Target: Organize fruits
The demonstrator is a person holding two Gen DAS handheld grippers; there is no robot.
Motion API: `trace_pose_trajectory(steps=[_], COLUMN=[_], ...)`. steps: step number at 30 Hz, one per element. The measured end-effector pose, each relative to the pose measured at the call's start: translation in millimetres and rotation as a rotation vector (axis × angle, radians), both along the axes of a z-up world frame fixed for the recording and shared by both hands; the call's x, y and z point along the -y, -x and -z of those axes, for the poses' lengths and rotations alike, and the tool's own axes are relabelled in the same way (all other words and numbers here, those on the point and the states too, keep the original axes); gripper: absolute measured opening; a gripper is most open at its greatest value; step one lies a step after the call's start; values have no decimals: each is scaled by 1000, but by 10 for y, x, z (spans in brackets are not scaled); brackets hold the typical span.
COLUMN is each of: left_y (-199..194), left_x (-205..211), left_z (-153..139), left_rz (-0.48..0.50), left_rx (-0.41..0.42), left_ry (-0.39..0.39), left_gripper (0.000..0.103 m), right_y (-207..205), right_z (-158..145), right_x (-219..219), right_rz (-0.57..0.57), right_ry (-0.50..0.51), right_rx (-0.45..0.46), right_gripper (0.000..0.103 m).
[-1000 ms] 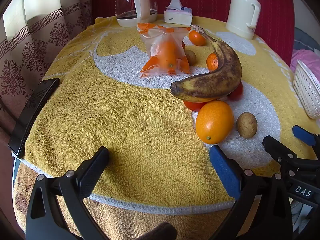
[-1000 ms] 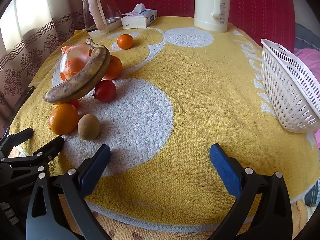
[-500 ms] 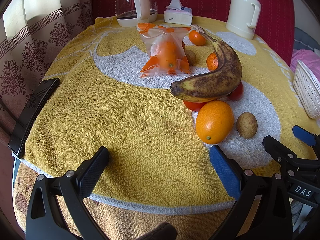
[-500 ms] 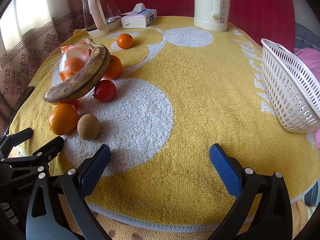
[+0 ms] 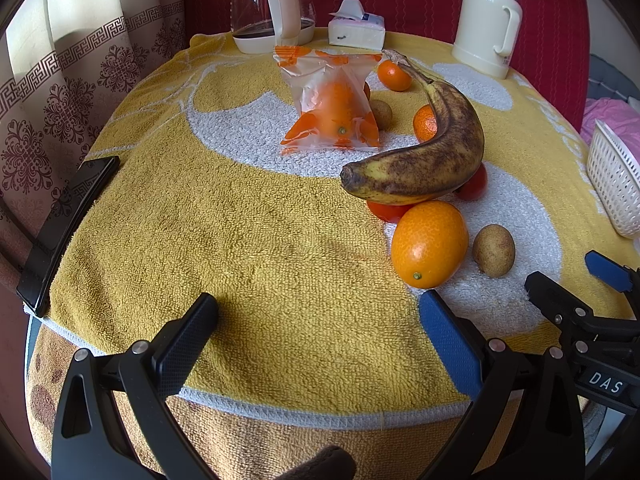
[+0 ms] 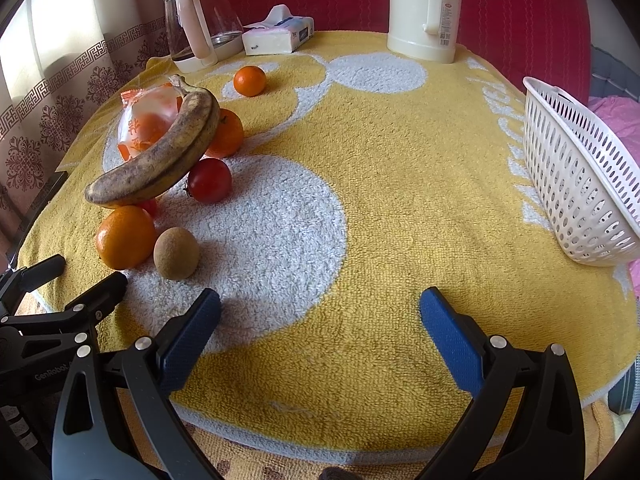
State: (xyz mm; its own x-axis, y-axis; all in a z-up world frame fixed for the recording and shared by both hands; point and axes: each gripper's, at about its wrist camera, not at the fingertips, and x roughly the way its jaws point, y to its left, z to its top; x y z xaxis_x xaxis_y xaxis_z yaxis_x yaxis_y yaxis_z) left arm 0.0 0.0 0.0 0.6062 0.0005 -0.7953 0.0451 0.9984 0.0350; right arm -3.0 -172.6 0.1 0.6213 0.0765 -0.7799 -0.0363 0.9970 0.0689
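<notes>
Currently both the left tongs and right tongs hover wide apart and empty over the near edge of the yellow-and-white towel-covered table. A brown-spotted banana rests atop red tomatoes near a large orange and brown kiwi, well apart from the white perforated plastic basket.

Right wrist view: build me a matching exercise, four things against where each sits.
Things:
1. banana
2. white basket
3. kiwi
4. thermos

Places:
A. far edge, by the red backdrop
B. right edge of the towel
C. propped on other fruit
D. on the white patch, beside the big orange

Pairs: 1-C, 2-B, 3-D, 4-A
</notes>
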Motion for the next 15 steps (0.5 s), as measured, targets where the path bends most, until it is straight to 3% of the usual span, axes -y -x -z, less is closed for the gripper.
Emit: trace_pose_trajectory(steps=[15], left_y=[-1], left_x=[0], left_z=[0], left_rz=[0], left_rx=[0], left_ry=[0], left_gripper=[98], right_y=[-15], right_z=[5], right_x=[-38], right_rz=[-1], right_ry=[21], right_rx=[-8], right_gripper=[101])
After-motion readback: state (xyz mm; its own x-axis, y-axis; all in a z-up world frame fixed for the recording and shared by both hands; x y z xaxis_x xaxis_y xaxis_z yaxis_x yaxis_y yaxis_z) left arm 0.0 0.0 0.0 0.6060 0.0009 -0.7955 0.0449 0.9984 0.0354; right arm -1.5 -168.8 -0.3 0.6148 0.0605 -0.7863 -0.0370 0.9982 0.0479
